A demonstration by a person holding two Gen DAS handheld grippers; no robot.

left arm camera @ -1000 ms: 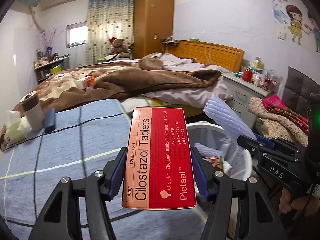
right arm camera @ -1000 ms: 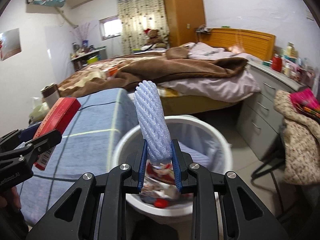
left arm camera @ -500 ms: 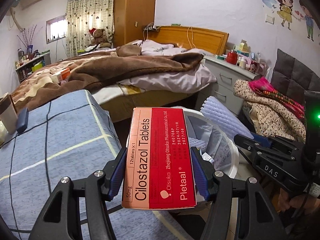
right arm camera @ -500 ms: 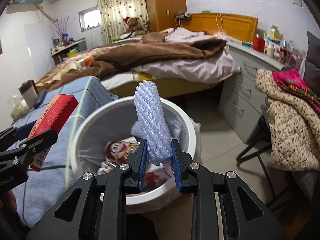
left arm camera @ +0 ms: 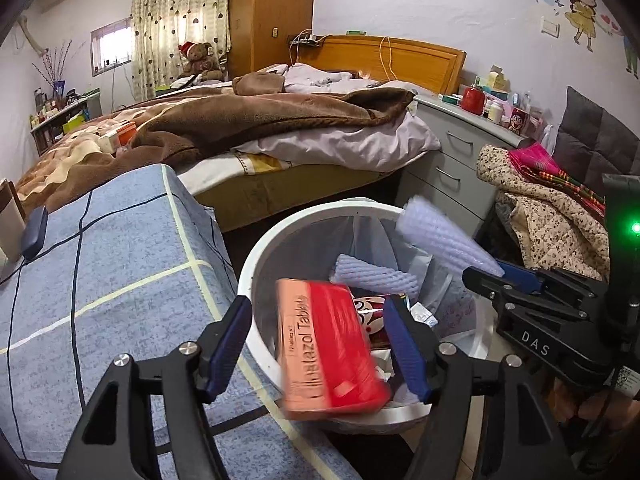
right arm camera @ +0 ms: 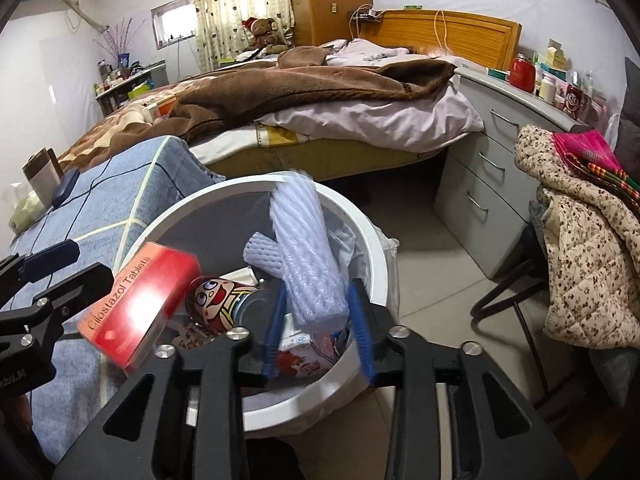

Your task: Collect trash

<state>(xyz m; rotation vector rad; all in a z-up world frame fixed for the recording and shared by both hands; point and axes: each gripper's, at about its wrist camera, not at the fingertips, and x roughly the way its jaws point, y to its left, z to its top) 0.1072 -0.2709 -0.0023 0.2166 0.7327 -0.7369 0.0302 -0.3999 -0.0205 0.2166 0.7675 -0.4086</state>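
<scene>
Over the white trash bin [left arm camera: 256,276], my left tongs [left arm camera: 320,354] stand spread wide, and the red Cilostazol tablet box [left arm camera: 330,350] sits blurred between the blue pads, touching neither that I can see, above the bin's opening. From the right wrist view that same box [right arm camera: 138,304] hangs tilted over the bin's near-left rim. My right tongs [right arm camera: 318,330] are parted too, and the pale purple foam net sleeve [right arm camera: 308,256] stands blurred between them, its lower end close to the pads; I cannot tell whether it touches them. Inside the bin I see a second foam sleeve [right arm camera: 260,252], a cartoon-face can [right arm camera: 212,302] and other wrappers. The blue checked worktop [left arm camera: 100,280] lies just beside the bin.
</scene>
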